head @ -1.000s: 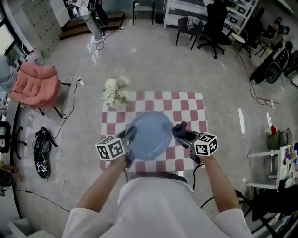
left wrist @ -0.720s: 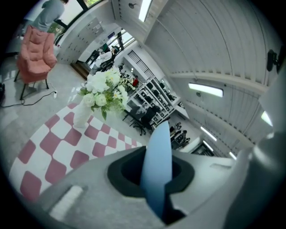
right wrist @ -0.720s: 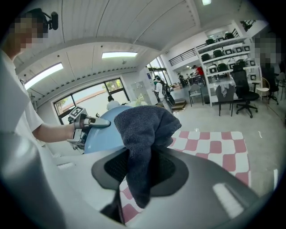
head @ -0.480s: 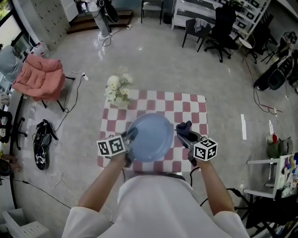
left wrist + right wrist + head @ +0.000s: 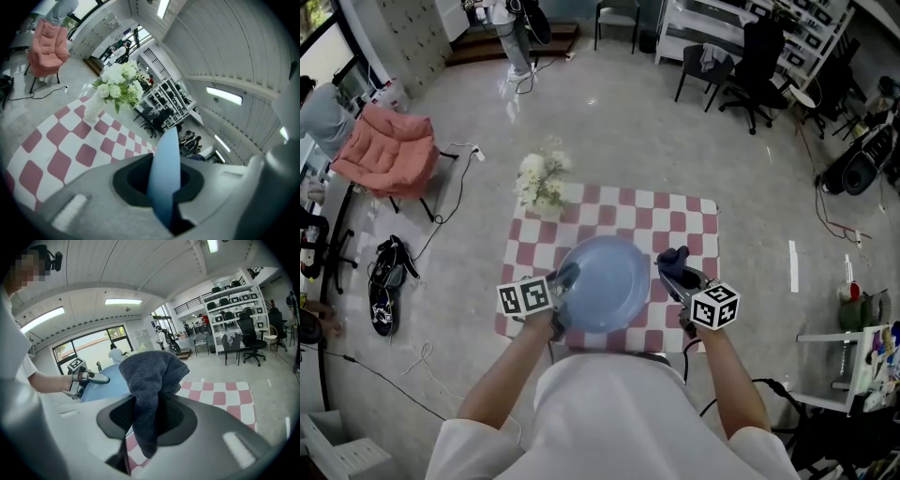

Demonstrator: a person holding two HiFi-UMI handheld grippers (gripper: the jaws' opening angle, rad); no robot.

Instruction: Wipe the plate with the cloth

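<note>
A light blue plate (image 5: 603, 283) is held above the red-and-white checked table (image 5: 675, 211). My left gripper (image 5: 561, 286) is shut on its left rim, and in the left gripper view the plate (image 5: 165, 180) shows edge-on between the jaws. My right gripper (image 5: 673, 270) is shut on a dark blue cloth (image 5: 671, 260) just right of the plate, apart from it by a small gap. In the right gripper view the cloth (image 5: 149, 378) bunches over the jaws, with the plate (image 5: 104, 382) and the left gripper (image 5: 86, 378) behind at the left.
A vase of white flowers (image 5: 540, 184) stands at the table's far left corner. A pink chair (image 5: 390, 152) and shoes (image 5: 384, 286) are on the floor at left. Office chairs (image 5: 748, 70) and shelves stand at the back right.
The view has shifted a little. Both grippers keep their hold, and the cloth stays just right of the plate.
</note>
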